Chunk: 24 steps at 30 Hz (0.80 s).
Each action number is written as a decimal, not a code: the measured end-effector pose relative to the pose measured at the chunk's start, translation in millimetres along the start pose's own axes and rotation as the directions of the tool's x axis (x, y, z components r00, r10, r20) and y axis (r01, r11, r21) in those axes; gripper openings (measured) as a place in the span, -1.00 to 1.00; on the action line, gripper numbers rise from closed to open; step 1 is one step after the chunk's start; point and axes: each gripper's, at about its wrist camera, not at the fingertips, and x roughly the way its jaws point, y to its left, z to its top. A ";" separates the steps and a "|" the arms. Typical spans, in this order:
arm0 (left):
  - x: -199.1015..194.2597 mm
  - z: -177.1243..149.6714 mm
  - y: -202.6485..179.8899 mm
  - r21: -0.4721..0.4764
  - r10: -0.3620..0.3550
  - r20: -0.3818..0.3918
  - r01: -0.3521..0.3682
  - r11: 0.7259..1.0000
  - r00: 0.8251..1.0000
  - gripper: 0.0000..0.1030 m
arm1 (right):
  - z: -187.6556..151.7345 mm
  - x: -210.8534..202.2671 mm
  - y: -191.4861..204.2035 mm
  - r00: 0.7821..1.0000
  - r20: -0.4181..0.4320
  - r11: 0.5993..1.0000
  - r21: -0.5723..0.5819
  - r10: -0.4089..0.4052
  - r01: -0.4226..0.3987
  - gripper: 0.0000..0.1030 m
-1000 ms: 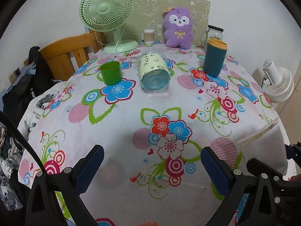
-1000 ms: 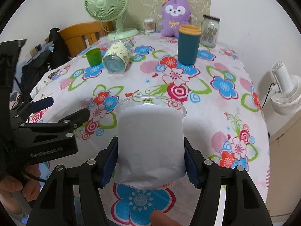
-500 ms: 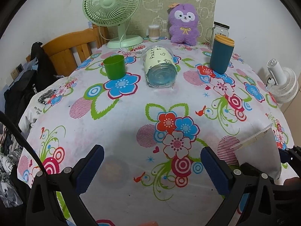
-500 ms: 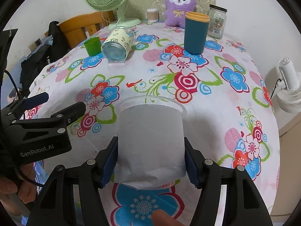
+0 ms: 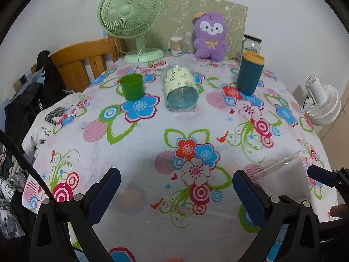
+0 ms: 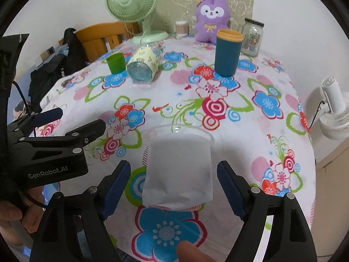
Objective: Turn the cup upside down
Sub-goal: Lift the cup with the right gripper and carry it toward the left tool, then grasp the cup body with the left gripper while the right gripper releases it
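Observation:
A clear plastic cup with a white paper sleeve (image 6: 178, 166) stands on the flowered tablecloth (image 6: 250, 118) near the front edge, rim up. My right gripper (image 6: 174, 187) is open, its blue pads on either side of the cup and apart from it. In the left wrist view the cup (image 5: 281, 174) shows at the right edge, with a blue pad of the right gripper beside it. My left gripper (image 5: 174, 187) is open and empty over the table's front, left of the cup.
A green cup (image 5: 132, 86), a jar lying on its side (image 5: 180, 89) and a teal tumbler with an orange rim (image 5: 249, 72) stand further back. A green fan (image 5: 130, 15), a purple plush (image 5: 210, 36) and a glass jar (image 5: 252, 44) line the far edge. A wooden chair (image 5: 85, 59) is at left.
My right gripper has opened and let go of the cup, which now stands on the cloth. The left gripper has barely moved.

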 end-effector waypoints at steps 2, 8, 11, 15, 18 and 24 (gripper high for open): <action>-7.4 2.4 -5.9 0.002 -0.009 0.011 0.009 1.000 1.000 1.00 | 0.0 -9.4 -6.2 1.000 0.018 1.000 0.012 0.007 -0.007 0.62; -22.6 7.2 -29.7 0.023 -0.035 0.033 0.035 0.999 0.999 1.00 | -8.8 -35.5 -32.1 0.998 0.063 0.998 0.065 0.009 -0.013 0.62; -28.2 6.7 -46.2 0.036 -0.051 0.039 0.050 0.998 0.998 1.00 | -15.4 -46.3 -46.8 0.997 0.081 0.996 0.086 -0.004 -0.003 0.62; -29.3 4.1 -66.4 0.050 -0.068 0.034 0.066 0.997 0.997 1.00 | -23.4 -56.8 -67.8 0.995 0.095 0.993 0.118 -0.023 0.011 0.62; -26.7 1.3 -83.3 0.067 -0.077 0.022 0.075 0.995 0.997 1.00 | -30.7 -61.6 -84.4 0.994 0.100 0.990 0.141 -0.040 0.026 0.62; -14.3 -5.9 -103.1 0.061 -0.095 -0.023 0.096 0.993 0.995 1.00 | -46.3 -59.8 -113.4 0.995 0.074 0.982 0.183 -0.067 0.053 0.62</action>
